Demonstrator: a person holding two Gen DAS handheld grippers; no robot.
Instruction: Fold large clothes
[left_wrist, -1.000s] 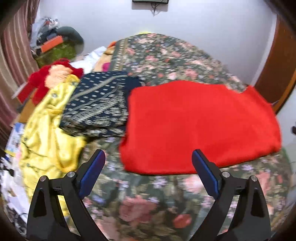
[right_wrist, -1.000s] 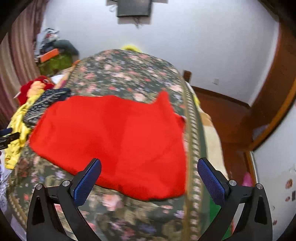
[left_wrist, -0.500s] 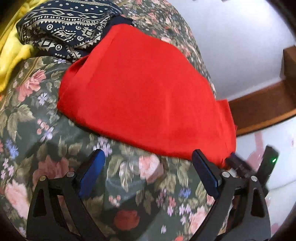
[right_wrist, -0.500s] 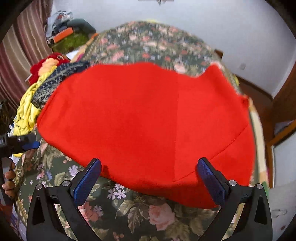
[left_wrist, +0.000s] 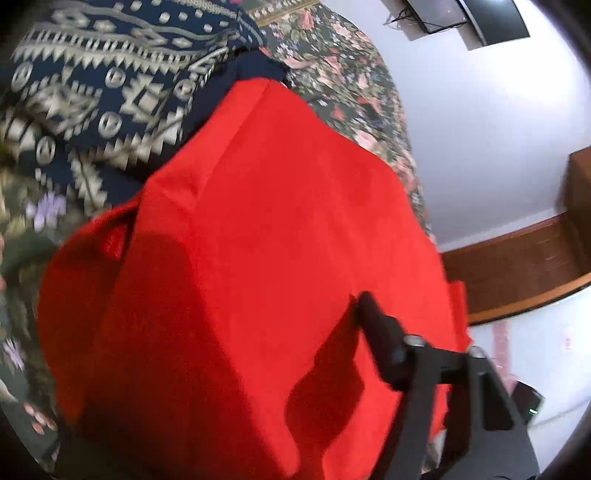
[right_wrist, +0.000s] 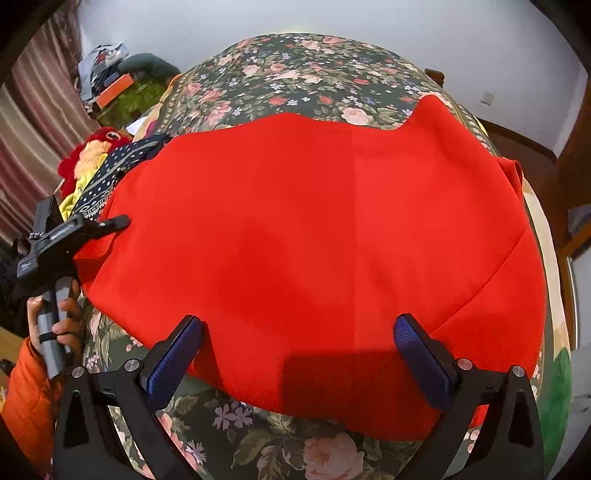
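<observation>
While the red garment (right_wrist: 314, 240) lies spread flat across the floral bedspread (right_wrist: 295, 70), covering most of the bed's width, a heap of other clothes sits at the far left: a yellow garment (right_wrist: 70, 201), a red-and-cream fuzzy item (right_wrist: 92, 147), and a navy patterned cloth (right_wrist: 110, 173) whose edge touches the red garment's left side. Left gripper (right_wrist: 122, 220) is seen in the right wrist view at the garment's left edge, held by the person's left hand (right_wrist: 59, 325) in an orange sleeve; its tip sits on or just over the red fabric, which bunches slightly there. Left wrist view is blurred: one dark finger (left_wrist: 380, 343) shows above the red garment (left_wrist: 258, 277), the other is covered by cloth, so whether the fingers pinch the fabric cannot be told. Right gripper (right_wrist: 299, 354) hovers low over the near hem, fingers (right_wrist: 421, 362) spread wide, the hem lying between them, nothing gripped. Right edge of the garment reaches the bed's side border.
</observation>
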